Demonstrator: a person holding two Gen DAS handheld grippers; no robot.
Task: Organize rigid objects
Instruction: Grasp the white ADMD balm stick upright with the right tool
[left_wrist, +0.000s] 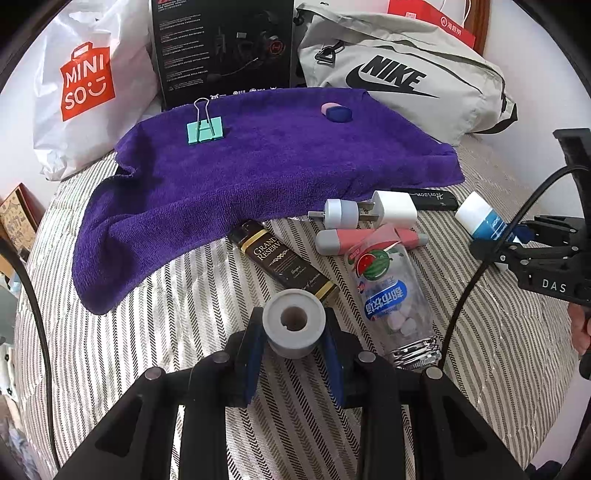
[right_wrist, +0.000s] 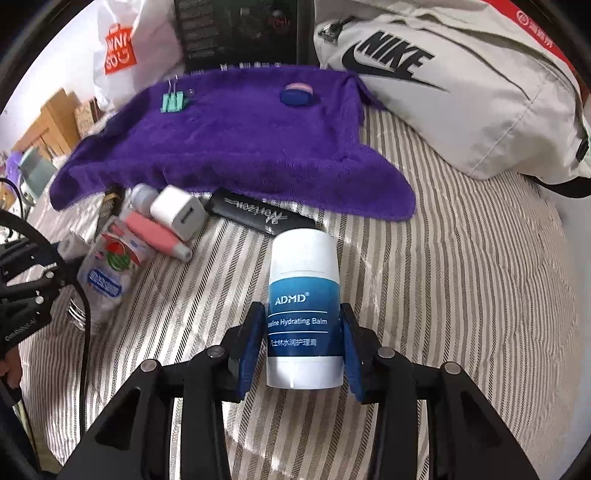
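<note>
A grey roll (left_wrist: 295, 324) sits gripped between the left gripper (left_wrist: 293, 350) fingers, while the right gripper (right_wrist: 301, 347) fingers clamp a balm stick (right_wrist: 303, 314) above the striped bed (right_wrist: 461, 295).

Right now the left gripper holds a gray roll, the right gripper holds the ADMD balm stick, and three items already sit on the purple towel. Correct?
Not quite: only two items sit on the purple towel, a green binder clip and a blue-and-pink round piece, as the left wrist view shows. The left gripper does hold the gray roll, and the right gripper holds the ADMD balm stick.
</note>
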